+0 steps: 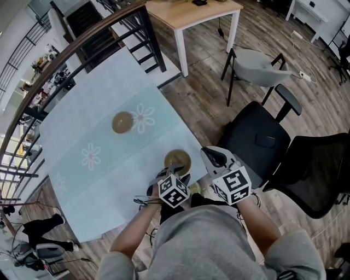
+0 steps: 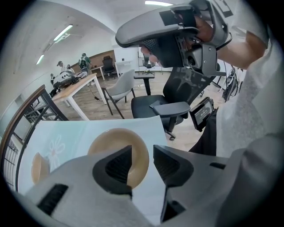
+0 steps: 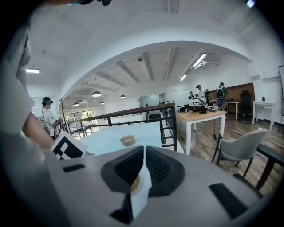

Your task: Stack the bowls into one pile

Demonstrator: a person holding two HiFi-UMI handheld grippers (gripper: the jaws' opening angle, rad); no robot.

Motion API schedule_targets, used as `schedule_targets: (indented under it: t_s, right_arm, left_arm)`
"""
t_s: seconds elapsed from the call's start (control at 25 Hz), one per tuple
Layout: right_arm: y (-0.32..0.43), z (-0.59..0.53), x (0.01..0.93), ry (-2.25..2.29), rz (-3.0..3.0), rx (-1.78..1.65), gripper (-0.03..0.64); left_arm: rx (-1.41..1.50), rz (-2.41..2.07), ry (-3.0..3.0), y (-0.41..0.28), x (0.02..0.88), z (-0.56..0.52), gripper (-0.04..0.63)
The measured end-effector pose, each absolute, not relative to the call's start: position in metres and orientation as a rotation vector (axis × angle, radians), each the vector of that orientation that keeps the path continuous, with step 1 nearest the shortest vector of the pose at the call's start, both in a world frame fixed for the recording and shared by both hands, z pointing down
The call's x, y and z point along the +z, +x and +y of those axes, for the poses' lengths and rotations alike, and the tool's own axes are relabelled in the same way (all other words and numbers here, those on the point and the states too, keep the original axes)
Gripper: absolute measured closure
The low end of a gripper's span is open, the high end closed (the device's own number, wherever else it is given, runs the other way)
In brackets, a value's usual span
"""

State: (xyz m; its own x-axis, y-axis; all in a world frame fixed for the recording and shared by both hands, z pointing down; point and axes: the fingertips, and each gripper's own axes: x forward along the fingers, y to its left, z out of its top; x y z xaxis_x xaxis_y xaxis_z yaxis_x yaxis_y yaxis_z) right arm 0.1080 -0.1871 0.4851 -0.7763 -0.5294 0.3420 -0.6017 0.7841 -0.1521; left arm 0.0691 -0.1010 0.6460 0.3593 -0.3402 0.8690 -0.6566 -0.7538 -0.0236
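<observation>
Two tan bowls sit on a pale blue flowered tablecloth (image 1: 98,136). The far bowl (image 1: 123,122) stands mid-table and shows small in the right gripper view (image 3: 127,140). The near bowl (image 1: 178,161) is by the table's near corner. My left gripper (image 1: 173,175) points steeply down at that near bowl (image 2: 116,144). Its jaws stand open at the bowl's right rim, and the pads are not pressing on it. My right gripper (image 1: 214,156) hovers at the table's corner edge with its jaws (image 3: 144,153) shut and nothing held. A sliver of the near bowl (image 3: 134,182) shows below them.
A black metal railing (image 1: 82,46) runs along the table's far side. Two black office chairs (image 1: 257,139) stand close on the right, with a grey chair (image 1: 257,65) and a wooden table (image 1: 191,13) beyond. People stand at desks far off in the room.
</observation>
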Motion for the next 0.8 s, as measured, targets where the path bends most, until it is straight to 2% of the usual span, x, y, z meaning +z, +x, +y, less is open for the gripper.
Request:
schedule_targets:
  t_s: [0.44, 0.8]
  right_arm:
    - [0.106, -0.187, 0.483, 0.861, -2.702, 0.347, 0.587]
    - [0.087, -0.185, 0.475, 0.821, -2.721, 0.318, 0.586]
  left_arm:
    - [0.921, -1.099, 2.292, 0.05, 0.601, -0.12, 0.439]
    - [0.793, -1.519, 2.241, -0.048, 0.542, -0.153, 0.439]
